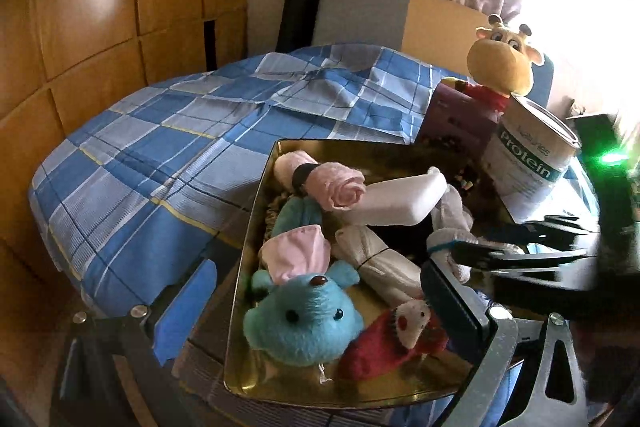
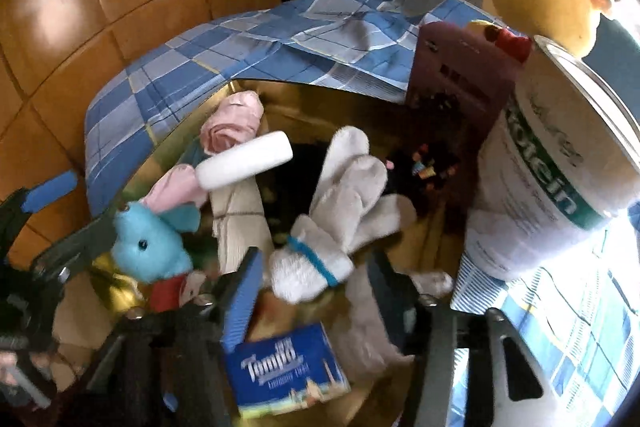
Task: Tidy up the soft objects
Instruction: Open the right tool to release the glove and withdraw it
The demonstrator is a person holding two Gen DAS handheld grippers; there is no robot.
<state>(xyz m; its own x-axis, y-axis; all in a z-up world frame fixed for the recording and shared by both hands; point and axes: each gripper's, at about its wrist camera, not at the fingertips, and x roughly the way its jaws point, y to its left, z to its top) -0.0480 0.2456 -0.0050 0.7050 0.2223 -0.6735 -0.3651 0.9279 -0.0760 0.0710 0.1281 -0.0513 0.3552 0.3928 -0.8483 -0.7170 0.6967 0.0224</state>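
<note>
My right gripper (image 2: 312,279) hangs over the gold tin tray (image 2: 440,227), its jaws spread apart with the white sock bundle (image 2: 308,267) lying between the blue pads, not squeezed; the bundle, tied with a blue band, sits at about six o'clock inside the tray; my left gripper (image 1: 320,307) stands wide and released astride the tray's near end, gripping nothing; between its fingers lie the blue teddy (image 1: 304,319) and the red plush (image 1: 384,343) at six o'clock; the pink rolled cloth (image 1: 332,183) rests at eleven o'clock, touching the white foam block (image 1: 400,199); a beige rolled cloth (image 1: 380,263) lies mid-tray; the protein can (image 1: 532,155) and giraffe toy (image 1: 504,63) stand at two o'clock outside the tray on the checked blue bedsheet (image 1: 160,147).
</note>
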